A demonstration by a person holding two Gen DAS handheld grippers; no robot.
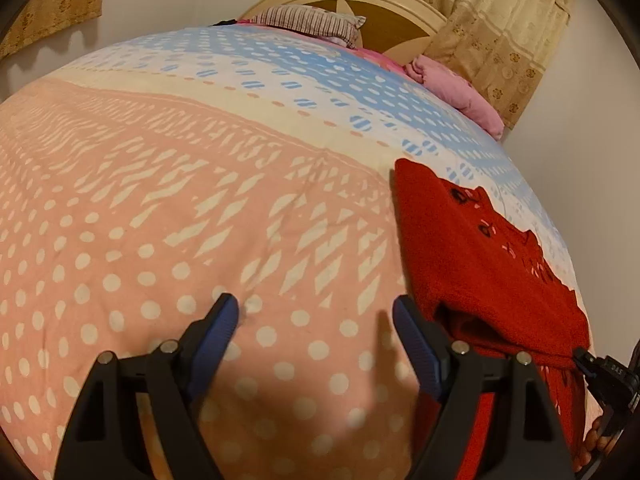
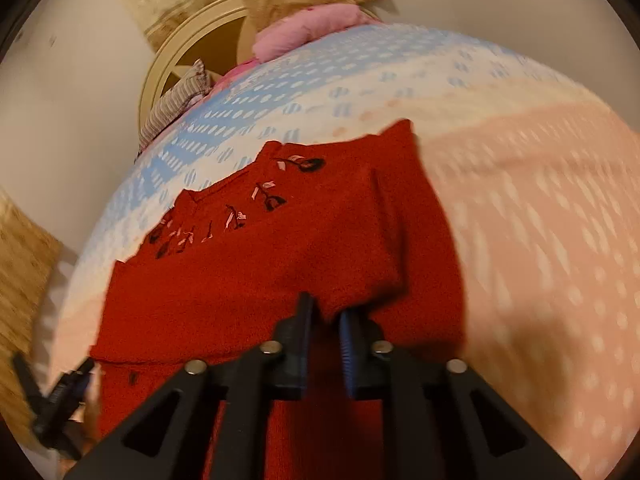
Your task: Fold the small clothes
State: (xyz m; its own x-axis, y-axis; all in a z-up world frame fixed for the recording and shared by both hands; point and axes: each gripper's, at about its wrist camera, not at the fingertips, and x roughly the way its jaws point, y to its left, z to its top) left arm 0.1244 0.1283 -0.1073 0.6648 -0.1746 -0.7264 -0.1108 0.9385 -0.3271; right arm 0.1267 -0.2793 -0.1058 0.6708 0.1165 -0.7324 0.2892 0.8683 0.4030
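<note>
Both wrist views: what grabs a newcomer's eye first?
The red knitted sweater with dark embroidered flowers lies on the bedspread, partly folded, filling the middle of the right wrist view. The right tongs sit narrowly parted over its near fold. The left tongs are wide open above bare pink dotted bedspread, the sweater beside them.

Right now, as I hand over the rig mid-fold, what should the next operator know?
Left gripper: open, empty, over the bedsheet, beside the garment.
Right gripper: narrow gap between its fingers, a fold of the red knit top hanging between them; grip unclear.
Garment: on the bed's edge, partly doubled over, embroidered collar facing the pillows.
Done: a first fold, apparently.
Left: finish folding and flatten.
</note>
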